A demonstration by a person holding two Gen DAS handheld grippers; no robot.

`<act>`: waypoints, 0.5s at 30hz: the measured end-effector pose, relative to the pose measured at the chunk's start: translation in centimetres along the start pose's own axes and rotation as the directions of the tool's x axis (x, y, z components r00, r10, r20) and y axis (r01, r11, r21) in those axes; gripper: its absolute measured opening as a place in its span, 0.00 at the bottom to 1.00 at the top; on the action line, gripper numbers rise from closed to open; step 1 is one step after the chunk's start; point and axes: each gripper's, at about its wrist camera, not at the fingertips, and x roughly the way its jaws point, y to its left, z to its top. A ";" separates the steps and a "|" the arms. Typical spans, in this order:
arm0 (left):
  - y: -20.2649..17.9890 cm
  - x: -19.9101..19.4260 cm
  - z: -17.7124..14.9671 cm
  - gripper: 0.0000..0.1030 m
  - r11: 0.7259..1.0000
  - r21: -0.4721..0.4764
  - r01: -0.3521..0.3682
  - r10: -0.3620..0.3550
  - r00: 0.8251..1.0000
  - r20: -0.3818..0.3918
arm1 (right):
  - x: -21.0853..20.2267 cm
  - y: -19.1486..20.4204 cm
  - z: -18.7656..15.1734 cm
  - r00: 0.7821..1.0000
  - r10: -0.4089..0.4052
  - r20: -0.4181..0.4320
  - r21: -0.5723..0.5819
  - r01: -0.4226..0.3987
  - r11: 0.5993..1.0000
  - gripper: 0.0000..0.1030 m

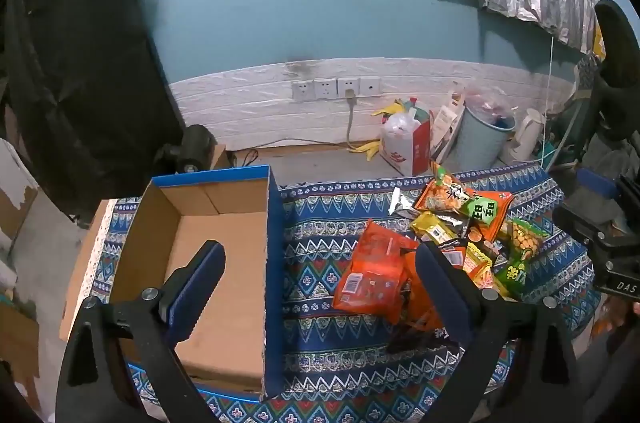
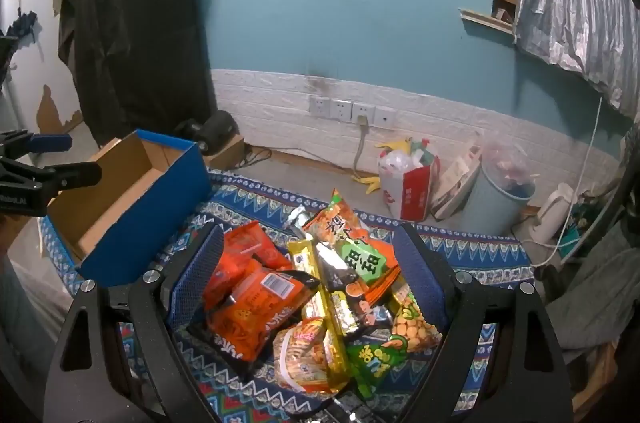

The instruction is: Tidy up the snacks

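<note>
A pile of snack packets (image 2: 316, 299) lies on a blue patterned cloth (image 1: 316, 243); it also shows in the left wrist view (image 1: 440, 243). A large orange packet (image 1: 372, 279) lies at the pile's left edge. An open blue cardboard box (image 1: 216, 247) stands left of the pile, empty inside; it shows in the right wrist view (image 2: 152, 207). My left gripper (image 1: 316, 259) is open, above the box's right wall, one finger over the box and one by the orange packet. My right gripper (image 2: 308, 255) is open and straddles the pile from above.
Beyond the cloth is bare floor, a white bag (image 1: 404, 139), a pale blue bin (image 1: 480, 139) and a white kettle (image 1: 524, 135) along the wall. A black covered object (image 1: 80, 63) stands at the far left. Wall sockets (image 1: 336, 88) hold a plugged cable.
</note>
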 end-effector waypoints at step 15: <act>0.0 0.0 -0.1 0.95 1.000 -0.004 0.003 -0.003 1.000 0.001 | 0.3 0.2 -0.3 1.000 0.001 -0.010 -0.006 -0.001 1.000 0.83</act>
